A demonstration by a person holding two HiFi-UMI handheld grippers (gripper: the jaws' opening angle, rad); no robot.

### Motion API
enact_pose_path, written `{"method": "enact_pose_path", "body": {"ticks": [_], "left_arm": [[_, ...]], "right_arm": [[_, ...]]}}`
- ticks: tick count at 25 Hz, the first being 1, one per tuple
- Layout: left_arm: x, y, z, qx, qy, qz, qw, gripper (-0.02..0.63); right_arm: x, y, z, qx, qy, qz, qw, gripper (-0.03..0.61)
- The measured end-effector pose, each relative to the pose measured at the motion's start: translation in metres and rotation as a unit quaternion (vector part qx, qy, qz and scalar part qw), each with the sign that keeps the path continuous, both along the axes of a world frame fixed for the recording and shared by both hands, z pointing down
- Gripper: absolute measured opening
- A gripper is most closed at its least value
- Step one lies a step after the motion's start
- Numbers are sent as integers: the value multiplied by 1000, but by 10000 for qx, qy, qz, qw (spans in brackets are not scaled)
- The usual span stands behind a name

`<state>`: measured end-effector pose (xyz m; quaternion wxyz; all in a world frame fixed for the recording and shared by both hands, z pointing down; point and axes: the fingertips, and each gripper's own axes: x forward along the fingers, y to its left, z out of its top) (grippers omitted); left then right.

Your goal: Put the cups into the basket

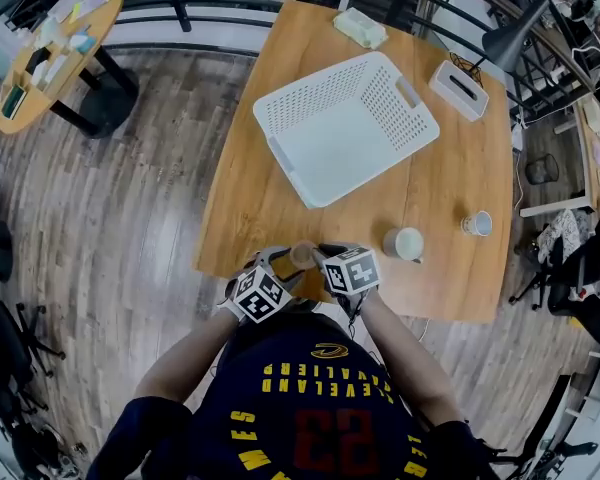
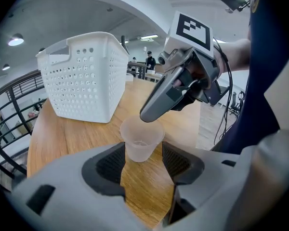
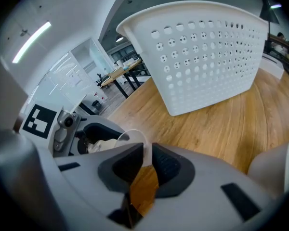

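Cup is sitting low centre in the head view, at the table's near edge; I'm clasping its body with the left gripper and pinching its rim with the right gripper.

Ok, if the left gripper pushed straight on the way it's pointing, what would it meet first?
First the translucent plastic cup, already pinched by the left gripper; just behind it the right gripper is at the rim. The white basket seems farther off, left of that line.
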<state>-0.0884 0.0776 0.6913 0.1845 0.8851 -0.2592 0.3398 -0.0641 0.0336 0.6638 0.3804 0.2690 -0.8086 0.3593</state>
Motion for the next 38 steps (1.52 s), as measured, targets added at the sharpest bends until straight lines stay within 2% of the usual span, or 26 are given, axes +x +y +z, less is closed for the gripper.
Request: {"method": "enact_pose_path", "body": {"ticks": [5, 11, 16, 20, 30, 38], "left_arm": [[4, 0, -5, 25, 60, 104, 9999, 227], [0, 1, -8, 0, 144, 132, 9998, 227], [-13, -2, -15, -61, 228, -7, 9997, 227], [-22, -9, -34, -91, 471, -206, 9986, 227], [-7, -31, -119, 561, 1299, -235, 9897, 225], [-8, -45, -164, 1084, 1535, -87, 9821, 225]], "right_arm": [[0, -2, -1, -45, -23, 164, 9999, 34], [8, -4, -5, -32, -57, 447, 9990, 26], [22, -8, -16, 14, -142, 718, 9973, 25], [33, -12, -33, 159, -235, 894, 9956, 25], [65, -17, -89, 570, -557, 1303, 9883, 21], [97, -43, -157, 1185, -883, 1791, 9727, 21]]}}
